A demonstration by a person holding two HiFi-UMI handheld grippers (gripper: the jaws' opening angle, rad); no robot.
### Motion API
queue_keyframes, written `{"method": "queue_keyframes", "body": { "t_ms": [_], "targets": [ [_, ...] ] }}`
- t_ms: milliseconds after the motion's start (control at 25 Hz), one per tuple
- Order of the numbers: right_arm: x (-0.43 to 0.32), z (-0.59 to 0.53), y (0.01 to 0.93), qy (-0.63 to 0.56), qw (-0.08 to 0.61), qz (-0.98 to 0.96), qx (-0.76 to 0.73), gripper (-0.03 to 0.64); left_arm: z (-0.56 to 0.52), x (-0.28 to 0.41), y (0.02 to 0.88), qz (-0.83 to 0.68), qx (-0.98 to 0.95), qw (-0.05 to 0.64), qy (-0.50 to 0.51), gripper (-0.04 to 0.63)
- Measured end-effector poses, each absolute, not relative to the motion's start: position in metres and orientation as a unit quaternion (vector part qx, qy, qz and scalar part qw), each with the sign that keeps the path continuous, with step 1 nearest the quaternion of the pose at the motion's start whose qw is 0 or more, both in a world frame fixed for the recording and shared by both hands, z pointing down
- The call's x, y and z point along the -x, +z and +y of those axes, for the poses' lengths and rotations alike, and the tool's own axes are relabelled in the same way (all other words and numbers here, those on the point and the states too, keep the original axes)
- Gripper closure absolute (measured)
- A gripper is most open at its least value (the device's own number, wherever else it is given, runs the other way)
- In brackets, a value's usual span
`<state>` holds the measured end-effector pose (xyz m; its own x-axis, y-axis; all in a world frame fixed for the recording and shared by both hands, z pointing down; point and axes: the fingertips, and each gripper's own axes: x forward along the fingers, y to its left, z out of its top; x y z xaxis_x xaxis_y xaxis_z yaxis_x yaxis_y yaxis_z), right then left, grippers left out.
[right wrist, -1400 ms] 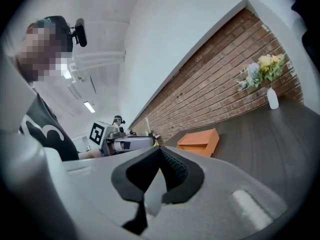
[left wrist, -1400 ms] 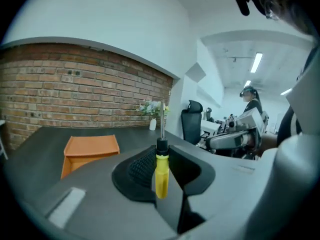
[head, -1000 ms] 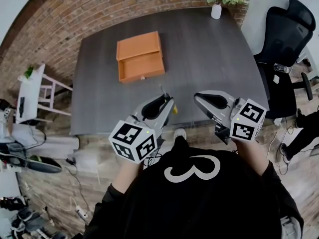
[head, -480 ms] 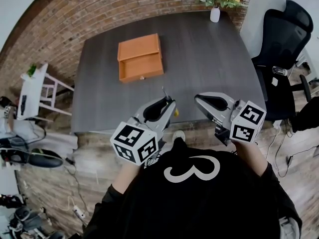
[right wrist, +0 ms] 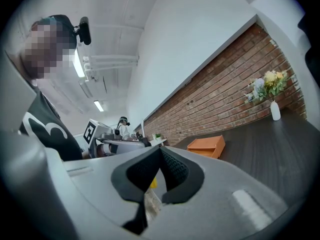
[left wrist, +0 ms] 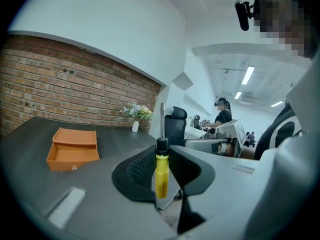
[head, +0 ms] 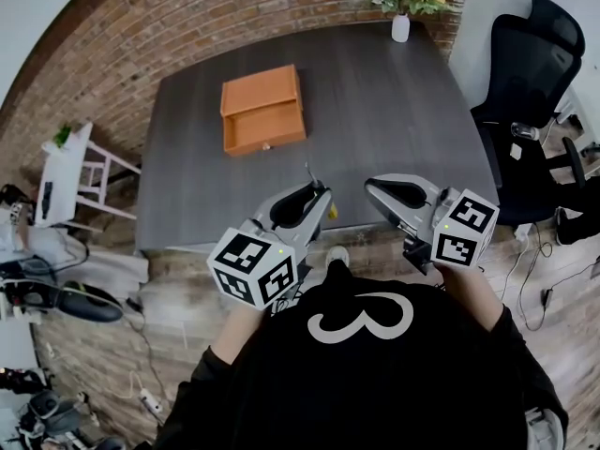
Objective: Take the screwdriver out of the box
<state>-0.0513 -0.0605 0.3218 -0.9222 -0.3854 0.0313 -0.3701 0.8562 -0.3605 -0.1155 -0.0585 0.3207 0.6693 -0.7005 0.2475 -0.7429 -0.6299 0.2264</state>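
Left gripper (head: 317, 195): jaws squeeze yellow handle of screwdriver (left wrist: 161, 171). Screwdriver stands straight up between jaws, handle down, thin metal end poking up above jaw tips. Right gripper (right wrist: 160, 151) just beside it: jaws shut, nothing in them. Well ahead of both jaws, orange box (head: 262, 109) lies open on dark worktop (head: 394, 111). Flower vase (head: 400, 28) at far edge.

A: Where is the box (head: 263, 109) lying?
B: On the table (head: 394, 111), toward its far left; the vase (head: 400, 28) is standing at the far right corner.
A: The screwdriver (left wrist: 161, 178)?
B: Standing upright in the left gripper (left wrist: 162, 154), by the near edge.
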Motion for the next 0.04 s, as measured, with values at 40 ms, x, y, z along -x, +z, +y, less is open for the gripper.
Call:
{"method": "queue_keyframes", "body": {
  "t_ms": [40],
  "targets": [
    [0.0506, -0.0593, 0.3218, -0.183, 0.021, 0.963, 0.196, 0.615, -0.0574, 0.1146, 0.3203, -0.401, -0.900, 0.156, 0.068, 0.497]
  ]
}}
